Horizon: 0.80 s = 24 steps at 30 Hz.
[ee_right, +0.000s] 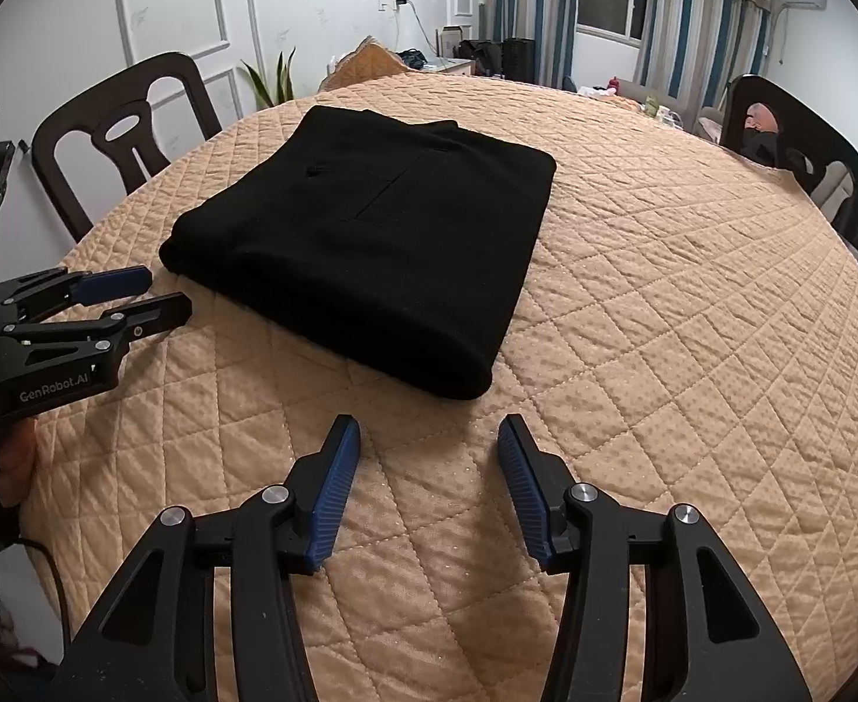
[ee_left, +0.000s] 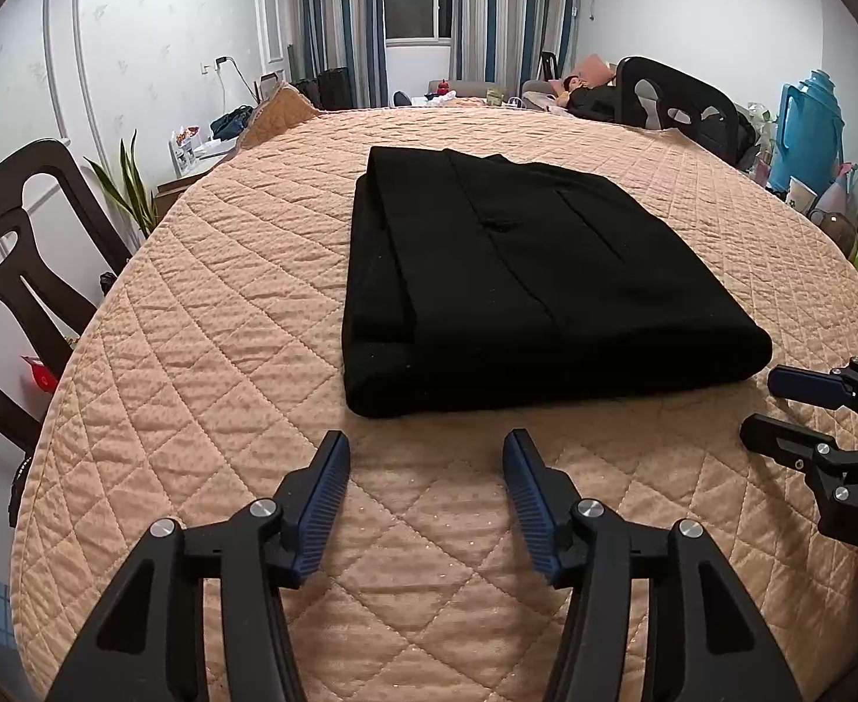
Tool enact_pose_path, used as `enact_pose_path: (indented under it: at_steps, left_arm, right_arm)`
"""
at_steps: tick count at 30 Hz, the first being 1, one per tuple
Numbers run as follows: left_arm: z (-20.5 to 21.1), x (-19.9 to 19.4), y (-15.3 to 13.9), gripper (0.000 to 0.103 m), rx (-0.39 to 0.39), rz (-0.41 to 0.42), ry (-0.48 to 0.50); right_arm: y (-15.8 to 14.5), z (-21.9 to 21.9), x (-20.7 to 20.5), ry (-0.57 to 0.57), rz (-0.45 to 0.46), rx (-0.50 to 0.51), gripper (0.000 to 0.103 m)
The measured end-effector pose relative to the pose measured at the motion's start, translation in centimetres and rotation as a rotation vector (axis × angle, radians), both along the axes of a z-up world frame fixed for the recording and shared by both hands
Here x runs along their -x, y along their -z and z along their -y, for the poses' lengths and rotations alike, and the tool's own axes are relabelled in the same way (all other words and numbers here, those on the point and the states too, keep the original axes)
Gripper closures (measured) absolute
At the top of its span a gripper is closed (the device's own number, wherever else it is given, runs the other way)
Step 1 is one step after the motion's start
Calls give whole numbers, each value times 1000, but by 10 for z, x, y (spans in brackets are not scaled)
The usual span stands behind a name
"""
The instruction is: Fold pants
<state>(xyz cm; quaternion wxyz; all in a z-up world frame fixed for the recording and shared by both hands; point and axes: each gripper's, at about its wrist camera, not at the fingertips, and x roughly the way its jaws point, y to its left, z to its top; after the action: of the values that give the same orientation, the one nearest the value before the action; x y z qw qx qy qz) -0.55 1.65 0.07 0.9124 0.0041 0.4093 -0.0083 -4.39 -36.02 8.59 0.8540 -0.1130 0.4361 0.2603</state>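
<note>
My left gripper [ee_left: 426, 456] and right gripper [ee_right: 429, 444] sit nearest, fingers wide and holding nothing. Just past them the pants [ee_left: 522, 275] lie folded on the table [ee_left: 224, 292]. I think folding is done; next, maybe just pull back.

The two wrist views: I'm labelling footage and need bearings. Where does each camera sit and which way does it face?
Left wrist: on the left gripper, looking forward and down at the folded black pants; the right gripper shows at its right edge.
Right wrist: on the right gripper, facing the pants; the left gripper and a hand show at its left.
Shared: pants, quilted tablecloth, both grippers open and empty.
</note>
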Motion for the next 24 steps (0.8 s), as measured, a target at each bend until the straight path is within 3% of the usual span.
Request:
enact_pose_path:
  at_steps: [24]
  left_arm:
    - [1, -2, 1, 42, -8, -1, -1]
  right_arm:
    - [0, -1, 0, 0, 2, 3, 52]
